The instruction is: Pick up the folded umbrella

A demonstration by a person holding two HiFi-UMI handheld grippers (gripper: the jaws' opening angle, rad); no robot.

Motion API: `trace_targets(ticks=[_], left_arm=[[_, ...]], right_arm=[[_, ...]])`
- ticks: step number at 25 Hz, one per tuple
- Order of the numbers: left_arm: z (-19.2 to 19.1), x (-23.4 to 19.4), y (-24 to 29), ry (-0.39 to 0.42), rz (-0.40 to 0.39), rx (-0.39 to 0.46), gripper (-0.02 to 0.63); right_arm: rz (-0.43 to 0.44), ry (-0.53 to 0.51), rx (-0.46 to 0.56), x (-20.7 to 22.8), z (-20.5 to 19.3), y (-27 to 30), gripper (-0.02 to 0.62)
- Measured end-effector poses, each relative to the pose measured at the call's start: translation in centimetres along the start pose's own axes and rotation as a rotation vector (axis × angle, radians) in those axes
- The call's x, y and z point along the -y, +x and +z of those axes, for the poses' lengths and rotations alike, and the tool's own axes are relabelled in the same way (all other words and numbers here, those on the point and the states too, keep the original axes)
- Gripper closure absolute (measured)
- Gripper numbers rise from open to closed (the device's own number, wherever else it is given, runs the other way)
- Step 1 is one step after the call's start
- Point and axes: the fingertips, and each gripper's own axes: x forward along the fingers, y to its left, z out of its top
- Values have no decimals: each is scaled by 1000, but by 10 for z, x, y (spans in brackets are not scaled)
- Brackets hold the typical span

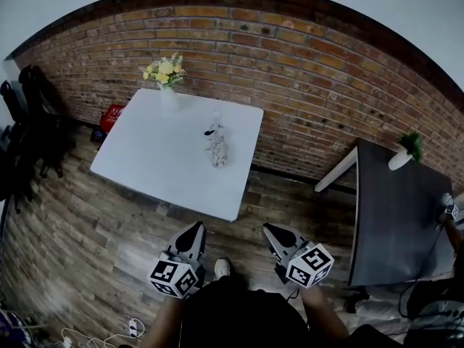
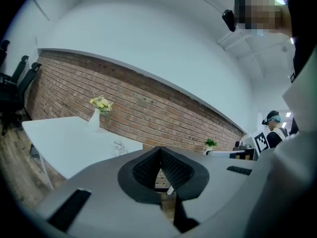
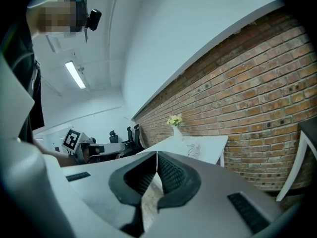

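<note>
Only faintly seen, folded umbrella (image 1: 218, 148) laid on white table (image 1: 145, 167), its print too small to be made out, left gripper (image 1: 198, 228) and right gripper (image 1: 269, 228) both pressed together, nothing pinched, kept well apart from the table, person's arms cut off at the lower edge.

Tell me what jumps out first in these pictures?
A white table stands before a long brick wall, with a vase of yellow flowers at its far corner and a pale folded umbrella lying near the middle. Nearer the camera, the left gripper and right gripper point toward it, both shut and empty.
</note>
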Motion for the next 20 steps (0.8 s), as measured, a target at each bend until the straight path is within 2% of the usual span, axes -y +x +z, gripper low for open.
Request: trace_targets(ticks=[6, 14, 20], left_arm=[[9, -35, 21, -10, -39, -19, 592], [21, -72, 39, -12, -74, -28, 592], [20, -83, 48, -34, -75, -41, 592]], right_arm=[[-57, 18, 14, 14, 11, 33, 574], [-87, 9, 25, 17, 24, 71, 574], [-88, 34, 26, 24, 30, 79, 574]])
